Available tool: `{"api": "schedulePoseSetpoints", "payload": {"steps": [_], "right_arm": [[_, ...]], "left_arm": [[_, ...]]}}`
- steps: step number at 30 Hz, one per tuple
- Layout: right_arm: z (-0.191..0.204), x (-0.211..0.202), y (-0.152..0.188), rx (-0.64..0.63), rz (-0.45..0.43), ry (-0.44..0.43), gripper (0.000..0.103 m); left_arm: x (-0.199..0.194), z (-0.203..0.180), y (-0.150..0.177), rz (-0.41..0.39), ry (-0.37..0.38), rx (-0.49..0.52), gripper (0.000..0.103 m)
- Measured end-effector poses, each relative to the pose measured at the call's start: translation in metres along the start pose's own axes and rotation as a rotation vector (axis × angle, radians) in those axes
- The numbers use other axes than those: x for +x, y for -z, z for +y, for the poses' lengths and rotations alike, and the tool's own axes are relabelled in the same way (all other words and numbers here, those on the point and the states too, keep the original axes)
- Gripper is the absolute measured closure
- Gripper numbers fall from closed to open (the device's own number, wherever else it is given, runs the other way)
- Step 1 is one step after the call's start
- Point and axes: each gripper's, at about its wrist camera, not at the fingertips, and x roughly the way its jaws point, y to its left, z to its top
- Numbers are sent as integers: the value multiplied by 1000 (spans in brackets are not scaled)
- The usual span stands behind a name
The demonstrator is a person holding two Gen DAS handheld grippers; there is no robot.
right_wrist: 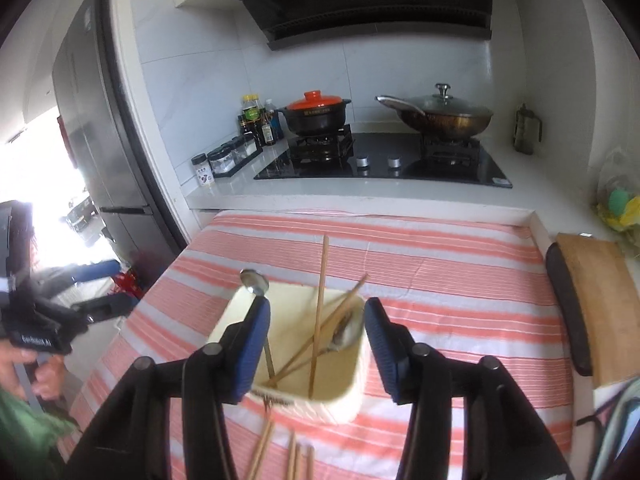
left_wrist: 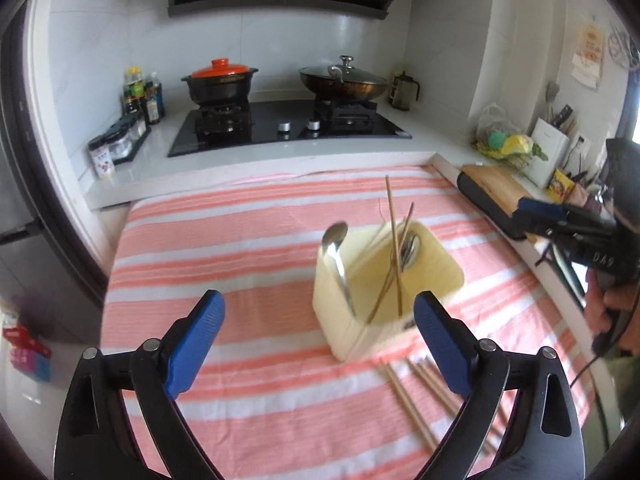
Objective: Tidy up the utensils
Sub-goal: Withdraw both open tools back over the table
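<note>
Kitchen worktop with a black gas hob (left_wrist: 288,124) at the back; in front of it, a bench covered by a pink-and-white striped cloth (left_wrist: 224,248) carries the task's things. Near the middle of the bench stands a cream plastic holder (left_wrist: 356,320), a rounded rectangular tub with smooth walls, already containing a polished metal spoon (left_wrist: 338,256) leaning on its left rim, several thin wooden chopsticks (left_wrist: 394,248) standing at slants, and what appears to be more metal cutlery lying deep inside, too blurred to name. Loose chopsticks (left_wrist: 416,400), pale, slender and straight, lie on the cloth between the holder and the near edge of the bench. Left hand-held gripper (left_wrist: 320,344): its ribbed blue pads spread wide, nothing between them, aimed down at the cloth just left of the holder. Right hand-held gripper (right_wrist: 316,352): parted to a moderate gap, empty, poised above the holder's near rim, with the loose chopsticks (right_wrist: 280,456) below it. Step in hand, as judged: one deposit is finished and the reach for the remaining chopsticks is beginning. Next move calls for a low, nearly flat approach and a pinch across a thin round stick that may roll on the soft cloth; lifting one stick singly, clear of its neighbours, would be the difficulty.
</note>
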Motion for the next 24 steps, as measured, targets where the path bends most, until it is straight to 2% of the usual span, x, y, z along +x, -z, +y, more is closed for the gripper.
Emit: {"api": "schedulePoseSetpoints", "payload": {"steps": [2,5,8,11,13,15,19,21,24], "right_arm": [[3,-36,31,-64,-1,35,43],[2,-67,96,-112,27,106,43],[-9,-76,171,-67,78,145,43],[-22,-74,243,-14,138,192,43],[-30,-73,278,15,166,243,43],[-39,-74,297,40,169,280,43],[-53,-73,307,70,162,339,43],[-61,-68,308,101,189,349,43],[-69,-62,310,132,220,345,42]], "left_arm": [[-20,-1,37,42,-15,14,3],[-25,-8,104,121,-24,-14,3],[-11,-22,175,142,-64,-64,3],[10,-34,226,141,-94,-102,3],[23,-37,243,123,-112,-139,3],[34,-37,249,105,-121,-157,3],[48,-42,246,108,-139,-113,3],[52,-41,244,109,-152,-107,3],[62,-35,246,160,-148,-129,3]]}}
